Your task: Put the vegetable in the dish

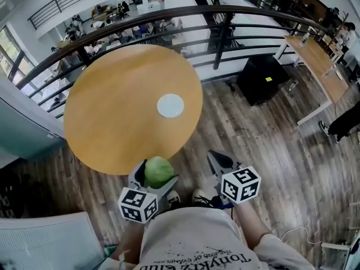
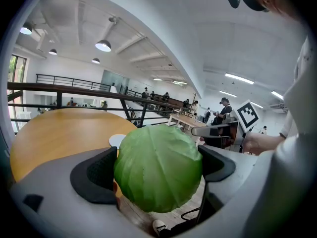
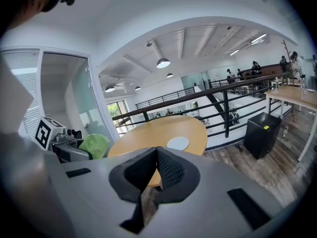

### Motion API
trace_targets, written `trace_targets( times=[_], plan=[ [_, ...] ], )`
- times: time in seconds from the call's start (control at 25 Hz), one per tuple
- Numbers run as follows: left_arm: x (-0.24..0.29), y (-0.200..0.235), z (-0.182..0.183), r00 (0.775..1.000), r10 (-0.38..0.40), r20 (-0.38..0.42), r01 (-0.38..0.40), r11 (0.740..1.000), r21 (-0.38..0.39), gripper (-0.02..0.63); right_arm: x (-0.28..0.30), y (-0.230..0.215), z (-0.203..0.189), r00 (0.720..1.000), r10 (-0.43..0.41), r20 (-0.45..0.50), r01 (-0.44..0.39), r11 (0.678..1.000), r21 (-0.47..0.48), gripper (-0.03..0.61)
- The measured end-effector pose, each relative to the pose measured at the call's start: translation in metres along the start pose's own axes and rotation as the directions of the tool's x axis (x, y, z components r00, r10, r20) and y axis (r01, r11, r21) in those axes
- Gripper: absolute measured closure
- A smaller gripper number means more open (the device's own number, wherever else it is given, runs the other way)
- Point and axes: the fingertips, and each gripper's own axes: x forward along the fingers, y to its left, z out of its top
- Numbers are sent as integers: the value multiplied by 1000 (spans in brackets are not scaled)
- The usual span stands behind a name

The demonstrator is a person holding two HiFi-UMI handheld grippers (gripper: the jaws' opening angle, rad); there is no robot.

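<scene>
A round green cabbage (image 1: 158, 171) (image 2: 158, 167) is clamped between the jaws of my left gripper (image 1: 156, 174) (image 2: 157, 168), held just off the near edge of the round wooden table (image 1: 112, 111). A small white dish (image 1: 170, 106) (image 2: 117, 140) (image 3: 178, 143) lies flat on the table, right of its middle. My right gripper (image 1: 220, 163) (image 3: 156, 168) hangs beside the left one, over the floor, jaws pressed together with nothing in them. From the right gripper view the cabbage (image 3: 95, 145) shows at the left.
A black metal railing (image 1: 225, 32) curves behind the table. A black box (image 1: 263, 79) stands on the wooden floor to the right, with a long desk (image 1: 315, 61) beyond it. The person's shoes (image 1: 202, 196) are below the grippers.
</scene>
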Motion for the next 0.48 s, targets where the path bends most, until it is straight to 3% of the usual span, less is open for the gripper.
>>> trace_targets(
  times=[0.48],
  plan=[
    [-20,29,1,999,-46,5,46,998,42,115,9,29,17,997,-62,45,64,997,-37,557]
  ],
)
